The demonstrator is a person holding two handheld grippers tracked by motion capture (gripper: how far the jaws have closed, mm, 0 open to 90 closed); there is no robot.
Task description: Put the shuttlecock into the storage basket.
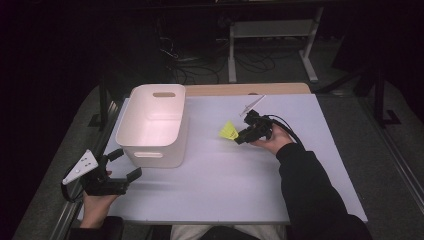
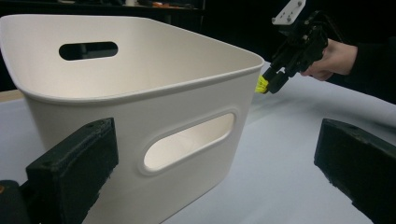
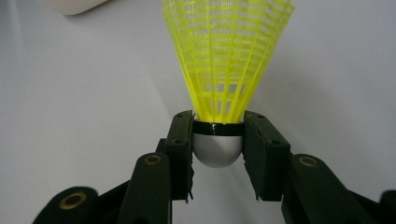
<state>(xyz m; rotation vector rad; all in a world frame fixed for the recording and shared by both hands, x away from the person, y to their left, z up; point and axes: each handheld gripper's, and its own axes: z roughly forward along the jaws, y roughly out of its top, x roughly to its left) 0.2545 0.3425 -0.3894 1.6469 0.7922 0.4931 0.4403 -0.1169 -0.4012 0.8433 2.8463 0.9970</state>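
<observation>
- Lower left of the high view: my left hand (image 1: pixel 97 200) rests at the table's (image 1: pixel 225 175) near edge, left gripper (image 1: pixel 126 165) level, its jaws spread wide with nothing between them, aimed at the white bin (image 1: pixel 152 125).
- Centre right: my right gripper (image 1: pixel 241 136) points left, its pads clamped on the silver cap of the yellow shuttlecock (image 1: pixel 229 131), skirt toward the bin.

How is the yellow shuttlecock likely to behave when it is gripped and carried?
The shuttlecock probably weighs very little: its skirt is thin open mesh. That mesh looks easy to crush, so the right tool sensibly pinches the rounded silver nose. The smooth dome might slip between the pads.
</observation>
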